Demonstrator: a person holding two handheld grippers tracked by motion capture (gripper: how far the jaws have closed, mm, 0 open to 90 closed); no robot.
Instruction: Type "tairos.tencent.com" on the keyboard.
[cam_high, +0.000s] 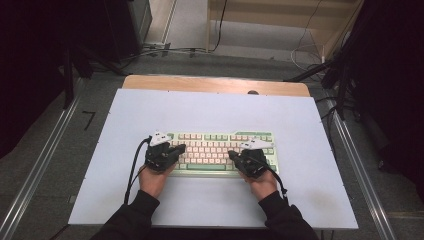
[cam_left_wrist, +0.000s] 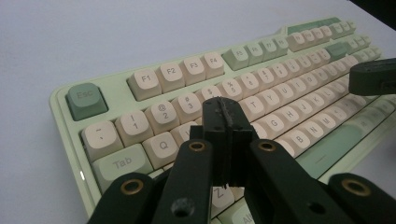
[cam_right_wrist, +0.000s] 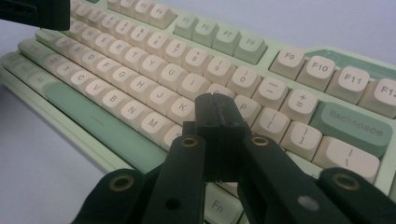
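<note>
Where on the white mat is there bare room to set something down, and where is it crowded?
The white mat lies bare in a broad band between the keyboard and the wooden table edge, and in strips beside each keyboard end. Crowded: the near middle, where the left gripper and right gripper, fingers closed, sit over the keys with both forearms behind.
</note>
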